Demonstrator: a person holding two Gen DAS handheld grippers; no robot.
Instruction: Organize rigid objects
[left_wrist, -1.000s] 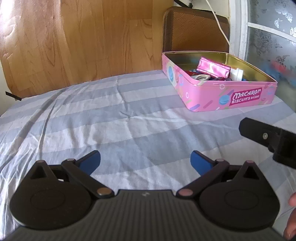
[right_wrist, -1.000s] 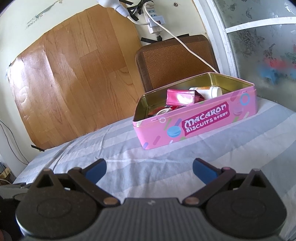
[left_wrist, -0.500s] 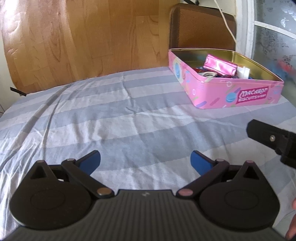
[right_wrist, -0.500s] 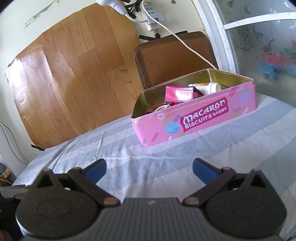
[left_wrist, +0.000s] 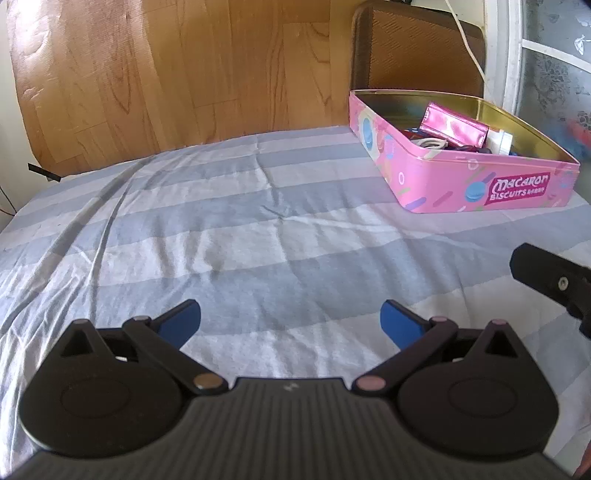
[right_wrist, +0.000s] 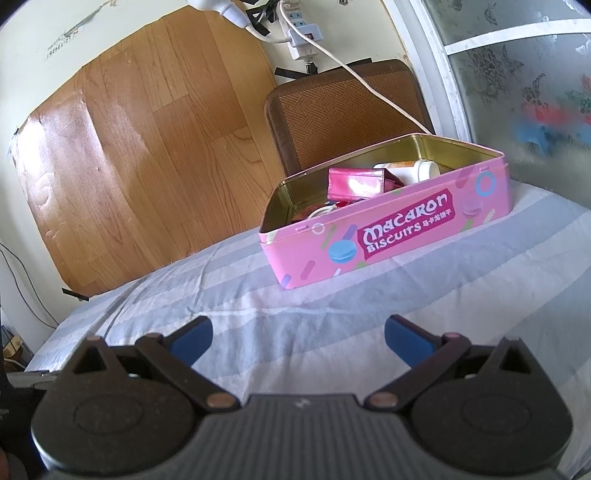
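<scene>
A pink "Macaron Biscuits" tin (left_wrist: 480, 188) stands open on the striped bedsheet, far right in the left wrist view and centre right in the right wrist view (right_wrist: 399, 240). Inside lie a shiny pink pouch (left_wrist: 454, 125) (right_wrist: 356, 182), a white bottle (right_wrist: 410, 170), a white cable and other small items. My left gripper (left_wrist: 290, 319) is open and empty, well short of the tin. My right gripper (right_wrist: 298, 336) is open and empty, in front of the tin. Part of the right gripper's body (left_wrist: 554, 280) shows at the right edge of the left wrist view.
The blue-and-white striped sheet (left_wrist: 221, 240) covers the bed. A wooden board (right_wrist: 140, 147) and a brown woven chair back (right_wrist: 340, 110) stand behind it. A power strip with a white cord (right_wrist: 303, 37) hangs on the wall. A frosted window (right_wrist: 517, 74) is at right.
Both grippers have drawn back a little from the tin, which now looks farther off. Both stay open and empty. The tin and its contents have not moved.
</scene>
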